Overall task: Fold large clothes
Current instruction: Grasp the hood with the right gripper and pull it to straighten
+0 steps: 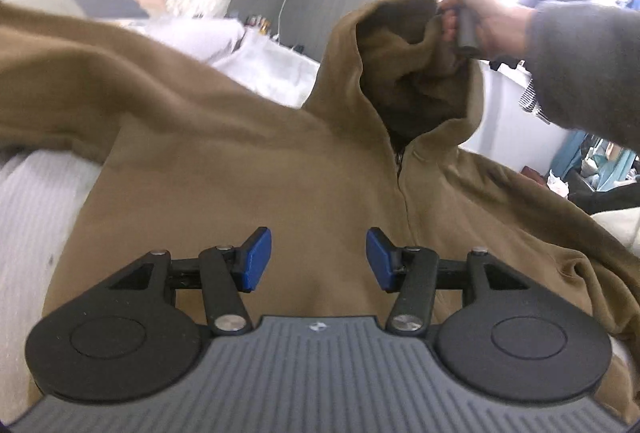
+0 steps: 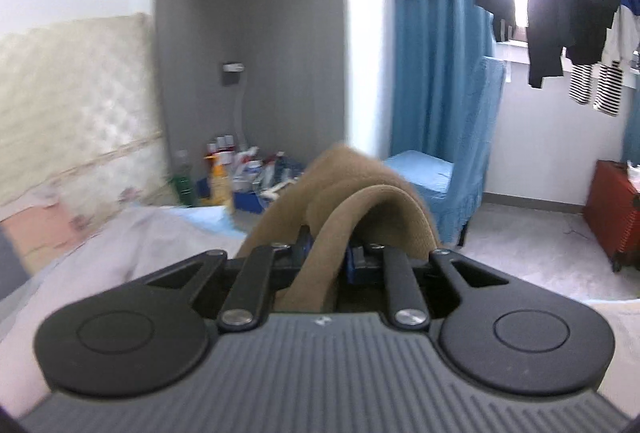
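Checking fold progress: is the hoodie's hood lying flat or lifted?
Lifted. The right gripper is shut on the hood, holding it above the hoodie body.

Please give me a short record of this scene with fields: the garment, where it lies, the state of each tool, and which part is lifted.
garment: brown hoodie, front up, short zip at neck
surface: white bed cover
left tool: open, above the chest, holding nothing
right tool: shut on the hood fabric
lifted part: hood, raised off the bed by the right hand
folding: not yet begun, sleeves spread
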The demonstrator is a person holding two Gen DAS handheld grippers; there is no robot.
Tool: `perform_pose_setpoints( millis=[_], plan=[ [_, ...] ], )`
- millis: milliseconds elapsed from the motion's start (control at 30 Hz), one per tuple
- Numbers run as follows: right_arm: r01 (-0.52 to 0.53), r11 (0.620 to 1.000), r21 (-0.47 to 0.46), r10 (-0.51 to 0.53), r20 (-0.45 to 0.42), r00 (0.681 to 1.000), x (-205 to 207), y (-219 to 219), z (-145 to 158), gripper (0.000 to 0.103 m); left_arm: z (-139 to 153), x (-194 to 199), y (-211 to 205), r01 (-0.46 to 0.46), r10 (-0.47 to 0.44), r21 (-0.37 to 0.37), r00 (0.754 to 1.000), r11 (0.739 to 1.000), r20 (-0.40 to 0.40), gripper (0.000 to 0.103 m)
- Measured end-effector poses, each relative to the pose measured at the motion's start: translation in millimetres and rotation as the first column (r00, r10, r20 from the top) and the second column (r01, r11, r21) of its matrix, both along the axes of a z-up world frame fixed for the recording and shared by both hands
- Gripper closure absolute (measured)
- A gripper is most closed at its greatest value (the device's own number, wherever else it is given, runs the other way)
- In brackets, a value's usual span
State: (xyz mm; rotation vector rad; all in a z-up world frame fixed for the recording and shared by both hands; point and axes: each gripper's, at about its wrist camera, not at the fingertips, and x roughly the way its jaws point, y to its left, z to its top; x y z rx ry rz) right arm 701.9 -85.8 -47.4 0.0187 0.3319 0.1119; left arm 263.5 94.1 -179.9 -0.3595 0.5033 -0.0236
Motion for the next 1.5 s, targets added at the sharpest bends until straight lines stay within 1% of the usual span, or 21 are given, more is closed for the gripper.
perform_pose_setpoints(
  millis=[100, 133, 200, 300, 333, 367, 467, 533, 567, 667, 700, 733, 767, 800, 833, 933, 1067, 1200, 1267, 1367, 1500],
  plan=[
    [0.038, 0.999, -0.011, -0.039, -0.018, 0.999, 44, 2, -22, 0.085, -6, 13, 3, -0.015, 0.015, 0.003, 1.0, 1.0, -0.003, 0.045],
    [0.048, 0.999, -0.02, -0.048, -0.03, 0.998, 55, 1, -32, 0.085, -10, 18, 8, -0.028, 0.028, -0.013, 1.0, 1.0, -0.015, 0.045],
    [0.057, 0.998, -0.031, -0.059, -0.054, 0.997, 74, -2, -55, 0.085, -19, 28, 20, -0.068, 0.065, -0.07, 0.997, 0.995, -0.044, 0.045],
    [0.038, 0.998, -0.057, -0.041, -0.061, 0.997, 94, -8, -90, 0.083, -29, 38, 35, -0.111, 0.099, -0.127, 0.99, 0.986, -0.098, 0.045],
    [0.051, 0.997, -0.053, -0.055, -0.074, 0.996, 99, -13, -104, 0.082, -31, 39, 39, -0.116, 0.104, -0.138, 0.99, 0.984, -0.093, 0.045],
    [0.066, 0.997, -0.038, -0.069, -0.09, 0.994, 107, -15, -113, 0.082, -35, 41, 39, -0.119, 0.109, -0.127, 0.991, 0.985, -0.081, 0.045],
    [0.09, 0.996, -0.008, -0.091, -0.122, 0.988, 111, -29, -144, 0.082, -42, 48, 28, -0.115, 0.11, -0.048, 0.989, 0.992, -0.103, 0.044],
    [0.09, 0.996, 0.007, -0.088, -0.115, 0.989, 110, -36, -155, 0.081, -42, 49, 21, -0.105, 0.105, -0.004, 0.99, 0.994, -0.096, 0.042],
    [0.085, 0.996, 0.018, -0.083, -0.114, 0.99, 110, -39, -157, 0.081, -42, 50, 20, -0.106, 0.106, 0.003, 0.99, 0.994, -0.093, 0.041],
    [0.079, 0.995, 0.06, -0.071, -0.128, 0.989, 112, -43, -153, 0.077, -44, 52, 24, -0.112, 0.111, -0.01, 0.99, 0.994, -0.09, 0.041],
    [0.074, 0.995, 0.06, -0.066, -0.128, 0.99, 109, -42, -150, 0.07, -44, 53, 24, -0.115, 0.113, -0.014, 0.99, 0.993, -0.09, 0.041],
    [0.066, 0.996, 0.054, -0.059, -0.126, 0.99, 107, -41, -147, 0.056, -45, 51, 24, -0.116, 0.114, -0.013, 0.989, 0.993, -0.089, 0.041],
    [0.056, 0.997, 0.054, -0.049, -0.121, 0.991, 102, -40, -144, 0.047, -44, 51, 23, -0.114, 0.113, -0.007, 0.99, 0.993, -0.088, 0.041],
    [0.048, 0.997, 0.059, -0.041, -0.113, 0.993, 97, -40, -141, 0.029, -44, 47, 21, -0.111, 0.111, -0.002, 0.99, 0.994, -0.087, 0.041],
    [0.044, 0.997, 0.063, -0.038, -0.102, 0.994, 90, -39, -137, 0.021, -42, 43, 20, -0.108, 0.107, -0.001, 0.99, 0.994, -0.088, 0.041],
    [0.009, 0.999, 0.05, -0.006, -0.065, 0.998, 68, -35, -123, 0.02, -36, 37, 17, -0.091, 0.092, 0.014, 0.993, 0.996, -0.078, 0.041],
    [-0.023, 0.999, 0.022, 0.024, -0.034, 0.999, 26, -31, -100, 0.019, -27, 27, 9, -0.062, 0.066, 0.066, 0.996, 0.996, -0.055, 0.041],
    [-0.065, 0.997, 0.032, 0.065, -0.017, 0.998, -30, -33, -77, 0.019, -17, 14, 7, -0.041, 0.043, 0.036, 0.998, 0.999, -0.044, 0.041],
    [-0.079, 0.997, 0.002, 0.079, -0.006, 0.997, -61, -34, -67, 0.019, -13, 4, 8, -0.023, 0.024, 0.029, 0.999, 0.999, -0.034, 0.041],
    [-0.1, 0.995, -0.01, 0.1, 0.009, 0.995, -110, -40, -51, 0.019, -4, -9, 4, -0.001, 0.002, 0.049, 1.0, 0.999, -0.03, 0.041],
    [-0.113, 0.993, 0.012, 0.113, 0.014, 0.993, -174, -50, -34, 0.019, 13, -37, -3, 0.017, -0.017, 0.045, 1.0, 0.999, 0.002, 0.041]
  ],
)
